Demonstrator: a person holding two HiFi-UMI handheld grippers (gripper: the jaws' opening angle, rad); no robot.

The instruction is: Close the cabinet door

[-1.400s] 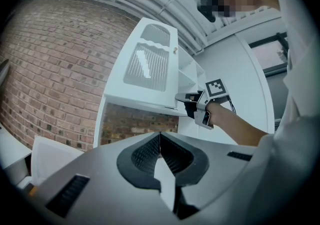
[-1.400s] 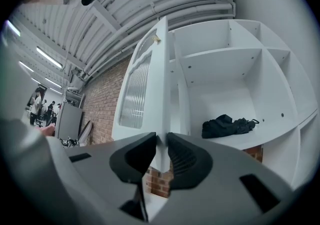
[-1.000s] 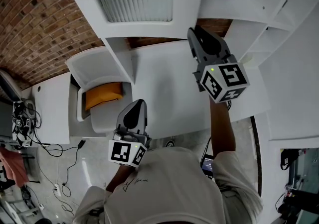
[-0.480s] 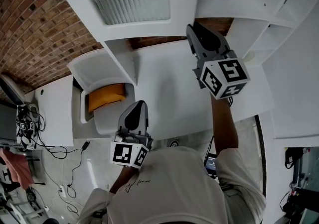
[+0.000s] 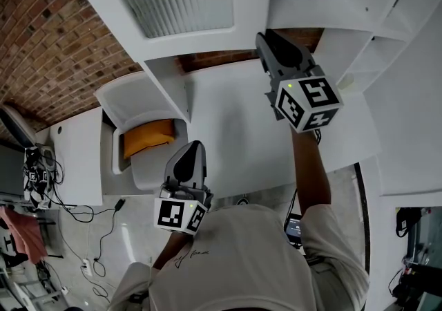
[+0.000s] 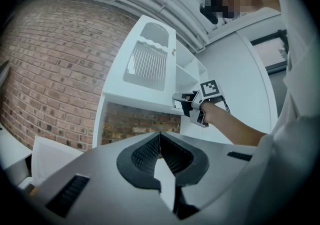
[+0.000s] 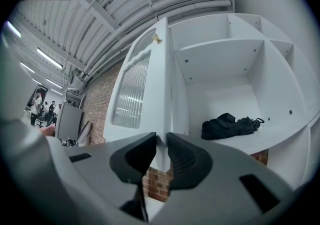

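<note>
Evidently, little has changed in the last second. The right claw (image 7: 162,141) remains clenched on the lower free edge of the cabinet door (image 7: 134,94). The door still stands open, jutting out from the cabinet front, so the closing swing appears not yet begun. The left claw (image 6: 160,138) is clenched on nothing, held low and well apart. A black bundle (image 7: 231,125) lies far back on the shelf (image 7: 285,129) and is judged clear of the door. No obstruction is seen in the swing path.

White, upright cabinet door (image 7: 131,94) with a ribbed glass pane, swung wide open
</note>
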